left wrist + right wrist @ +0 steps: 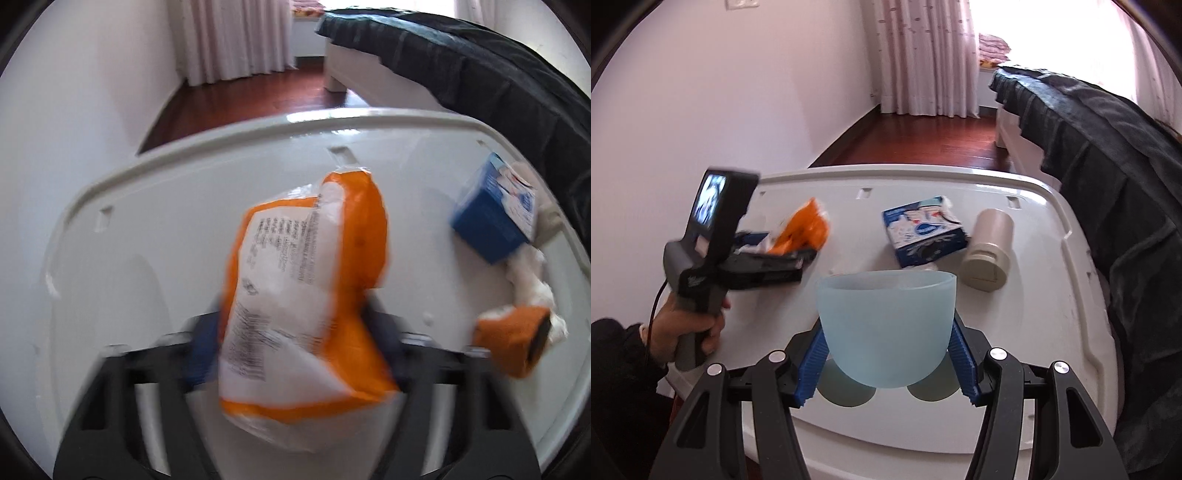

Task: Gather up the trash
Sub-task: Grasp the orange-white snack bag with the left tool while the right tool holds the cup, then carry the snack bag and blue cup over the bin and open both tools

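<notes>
The orange-and-white snack wrapper (306,291) sits pinched between the pads of the left gripper (295,354), most of it sticking up and forward past the fingertips, lifted off the white table (147,229). It is thin, slippery film held only near its lower end — my guess is it could slide out if the hand swings fast, or flop and miss the container. The right gripper (888,354) is clamped on a pale blue translucent cup (886,325), its blue pads pressing both sides; the cup narrows downward, so it may creep up out of the pads if squeezed harder. Beyond the cup's rim lies a blue milk carton (925,230) on its side, and just to the right of it a beige canister (988,251), also lying down — both close enough to be knocked by a careless sweep. A dark bedspread (1108,166) hangs along the table's far right edge.
</notes>
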Demonstrator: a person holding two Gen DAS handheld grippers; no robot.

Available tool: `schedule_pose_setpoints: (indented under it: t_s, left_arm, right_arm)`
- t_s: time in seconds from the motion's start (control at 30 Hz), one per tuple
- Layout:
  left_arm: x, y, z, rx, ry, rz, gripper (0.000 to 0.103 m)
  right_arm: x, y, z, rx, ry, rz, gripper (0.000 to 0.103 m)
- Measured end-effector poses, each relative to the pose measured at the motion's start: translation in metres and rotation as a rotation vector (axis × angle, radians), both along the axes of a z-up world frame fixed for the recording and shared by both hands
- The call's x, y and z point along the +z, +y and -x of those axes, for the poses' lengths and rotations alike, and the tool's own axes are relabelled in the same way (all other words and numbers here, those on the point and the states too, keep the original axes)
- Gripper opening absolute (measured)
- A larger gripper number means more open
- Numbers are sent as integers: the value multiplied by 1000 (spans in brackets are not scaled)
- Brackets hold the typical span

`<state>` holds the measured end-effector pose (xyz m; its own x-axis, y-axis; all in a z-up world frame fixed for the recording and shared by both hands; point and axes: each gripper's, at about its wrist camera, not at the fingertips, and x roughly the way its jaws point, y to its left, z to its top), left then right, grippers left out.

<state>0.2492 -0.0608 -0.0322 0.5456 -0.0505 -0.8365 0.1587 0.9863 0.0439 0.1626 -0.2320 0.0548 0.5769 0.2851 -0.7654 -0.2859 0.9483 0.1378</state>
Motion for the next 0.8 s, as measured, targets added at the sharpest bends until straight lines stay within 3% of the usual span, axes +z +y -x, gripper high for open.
schedule_pose_setpoints:
  t_s: [0.1,0.3,0.43,0.6,0.7,0.8]
  left_arm:
    - [1,5,4,13,-15,29,29]
    - [18,25,49,84,1,116,27]
    - [52,26,124,90,34,122,27]
    - [74,26,233,70,55,133,28]
    - [69,37,283,112,82,171,28]
    - [43,46,320,186,109,185,28]
  right_arm:
    - [-1,4,1,7,4,1,58]
    - [4,0,8,-21,-11,-21,59]
    - [10,7,24,2,-22,-45,59]
    - [21,28,83,42,-89,-68,59]
    - [16,37,134,42,-95,-120,59]
    - [2,42,180,5,-75,-142,59]
